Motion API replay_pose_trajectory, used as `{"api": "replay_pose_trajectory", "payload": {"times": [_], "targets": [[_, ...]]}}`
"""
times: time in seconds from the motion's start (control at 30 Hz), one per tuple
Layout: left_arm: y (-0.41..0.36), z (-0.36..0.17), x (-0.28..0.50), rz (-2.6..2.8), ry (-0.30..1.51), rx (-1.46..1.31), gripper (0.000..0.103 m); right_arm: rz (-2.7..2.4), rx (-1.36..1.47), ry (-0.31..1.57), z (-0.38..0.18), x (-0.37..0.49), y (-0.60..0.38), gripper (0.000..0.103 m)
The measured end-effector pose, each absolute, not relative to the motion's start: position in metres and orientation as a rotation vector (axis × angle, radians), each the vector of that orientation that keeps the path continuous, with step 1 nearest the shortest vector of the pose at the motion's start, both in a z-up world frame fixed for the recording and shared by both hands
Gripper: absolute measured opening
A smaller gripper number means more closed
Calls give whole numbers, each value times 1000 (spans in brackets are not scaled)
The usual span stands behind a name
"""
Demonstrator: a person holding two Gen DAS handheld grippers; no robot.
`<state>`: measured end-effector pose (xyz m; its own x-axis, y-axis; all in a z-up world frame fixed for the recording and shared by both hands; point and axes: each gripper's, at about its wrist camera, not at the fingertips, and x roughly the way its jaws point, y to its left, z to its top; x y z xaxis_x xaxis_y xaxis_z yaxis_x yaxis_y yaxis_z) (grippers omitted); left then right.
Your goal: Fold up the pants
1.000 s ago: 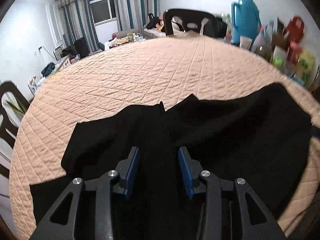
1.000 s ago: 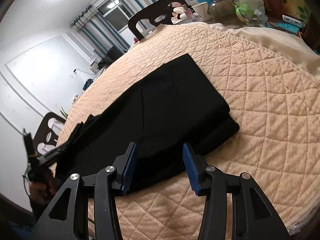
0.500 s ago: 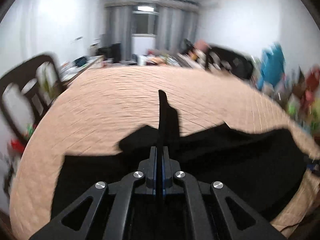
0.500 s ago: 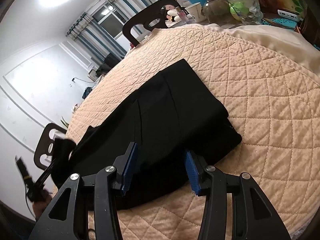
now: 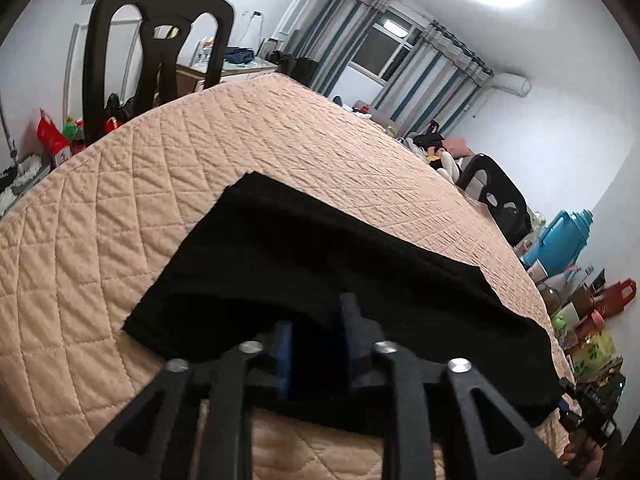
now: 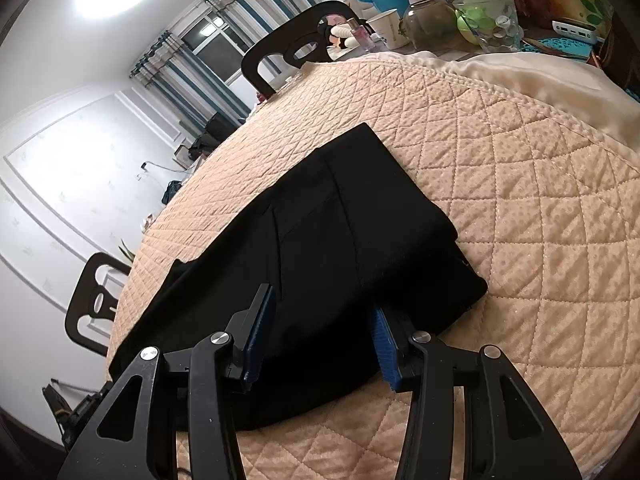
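Observation:
The black pants lie folded on the peach quilted table cover. In the left wrist view my left gripper sits low at the pants' near edge, its blue pads a small gap apart with black cloth draped over and between them. In the right wrist view the pants stretch from the lower left to the middle. My right gripper is open, its blue fingers astride the near edge of the pants, holding nothing.
Dark chairs stand around the table. A blue thermos, cups, a glass bowl and bags crowd the table's far side. A white cloth lies at that edge.
My left gripper closed on a pants leg, lifted it and swung it across. Now the cloth lies folded over and the pads stand a little apart. The right gripper stayed open and barely moved.

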<state>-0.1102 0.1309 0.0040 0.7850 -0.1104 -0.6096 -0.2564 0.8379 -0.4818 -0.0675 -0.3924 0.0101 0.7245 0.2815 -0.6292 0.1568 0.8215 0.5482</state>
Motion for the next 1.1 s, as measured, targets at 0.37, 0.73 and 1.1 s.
{"api": "replay_pose_trajectory", "payload": {"times": [0.37, 0.73, 1.1], "targets": [[150, -1, -100, 103, 674, -643, 11, -13, 678, 703, 13, -77, -406, 47], [148, 16, -99, 85, 666, -588, 4, -49, 705, 700, 16, -79, -412, 9], [152, -2, -112, 96, 761, -605, 5, -79, 737, 766, 12, -92, -422, 9]]}}
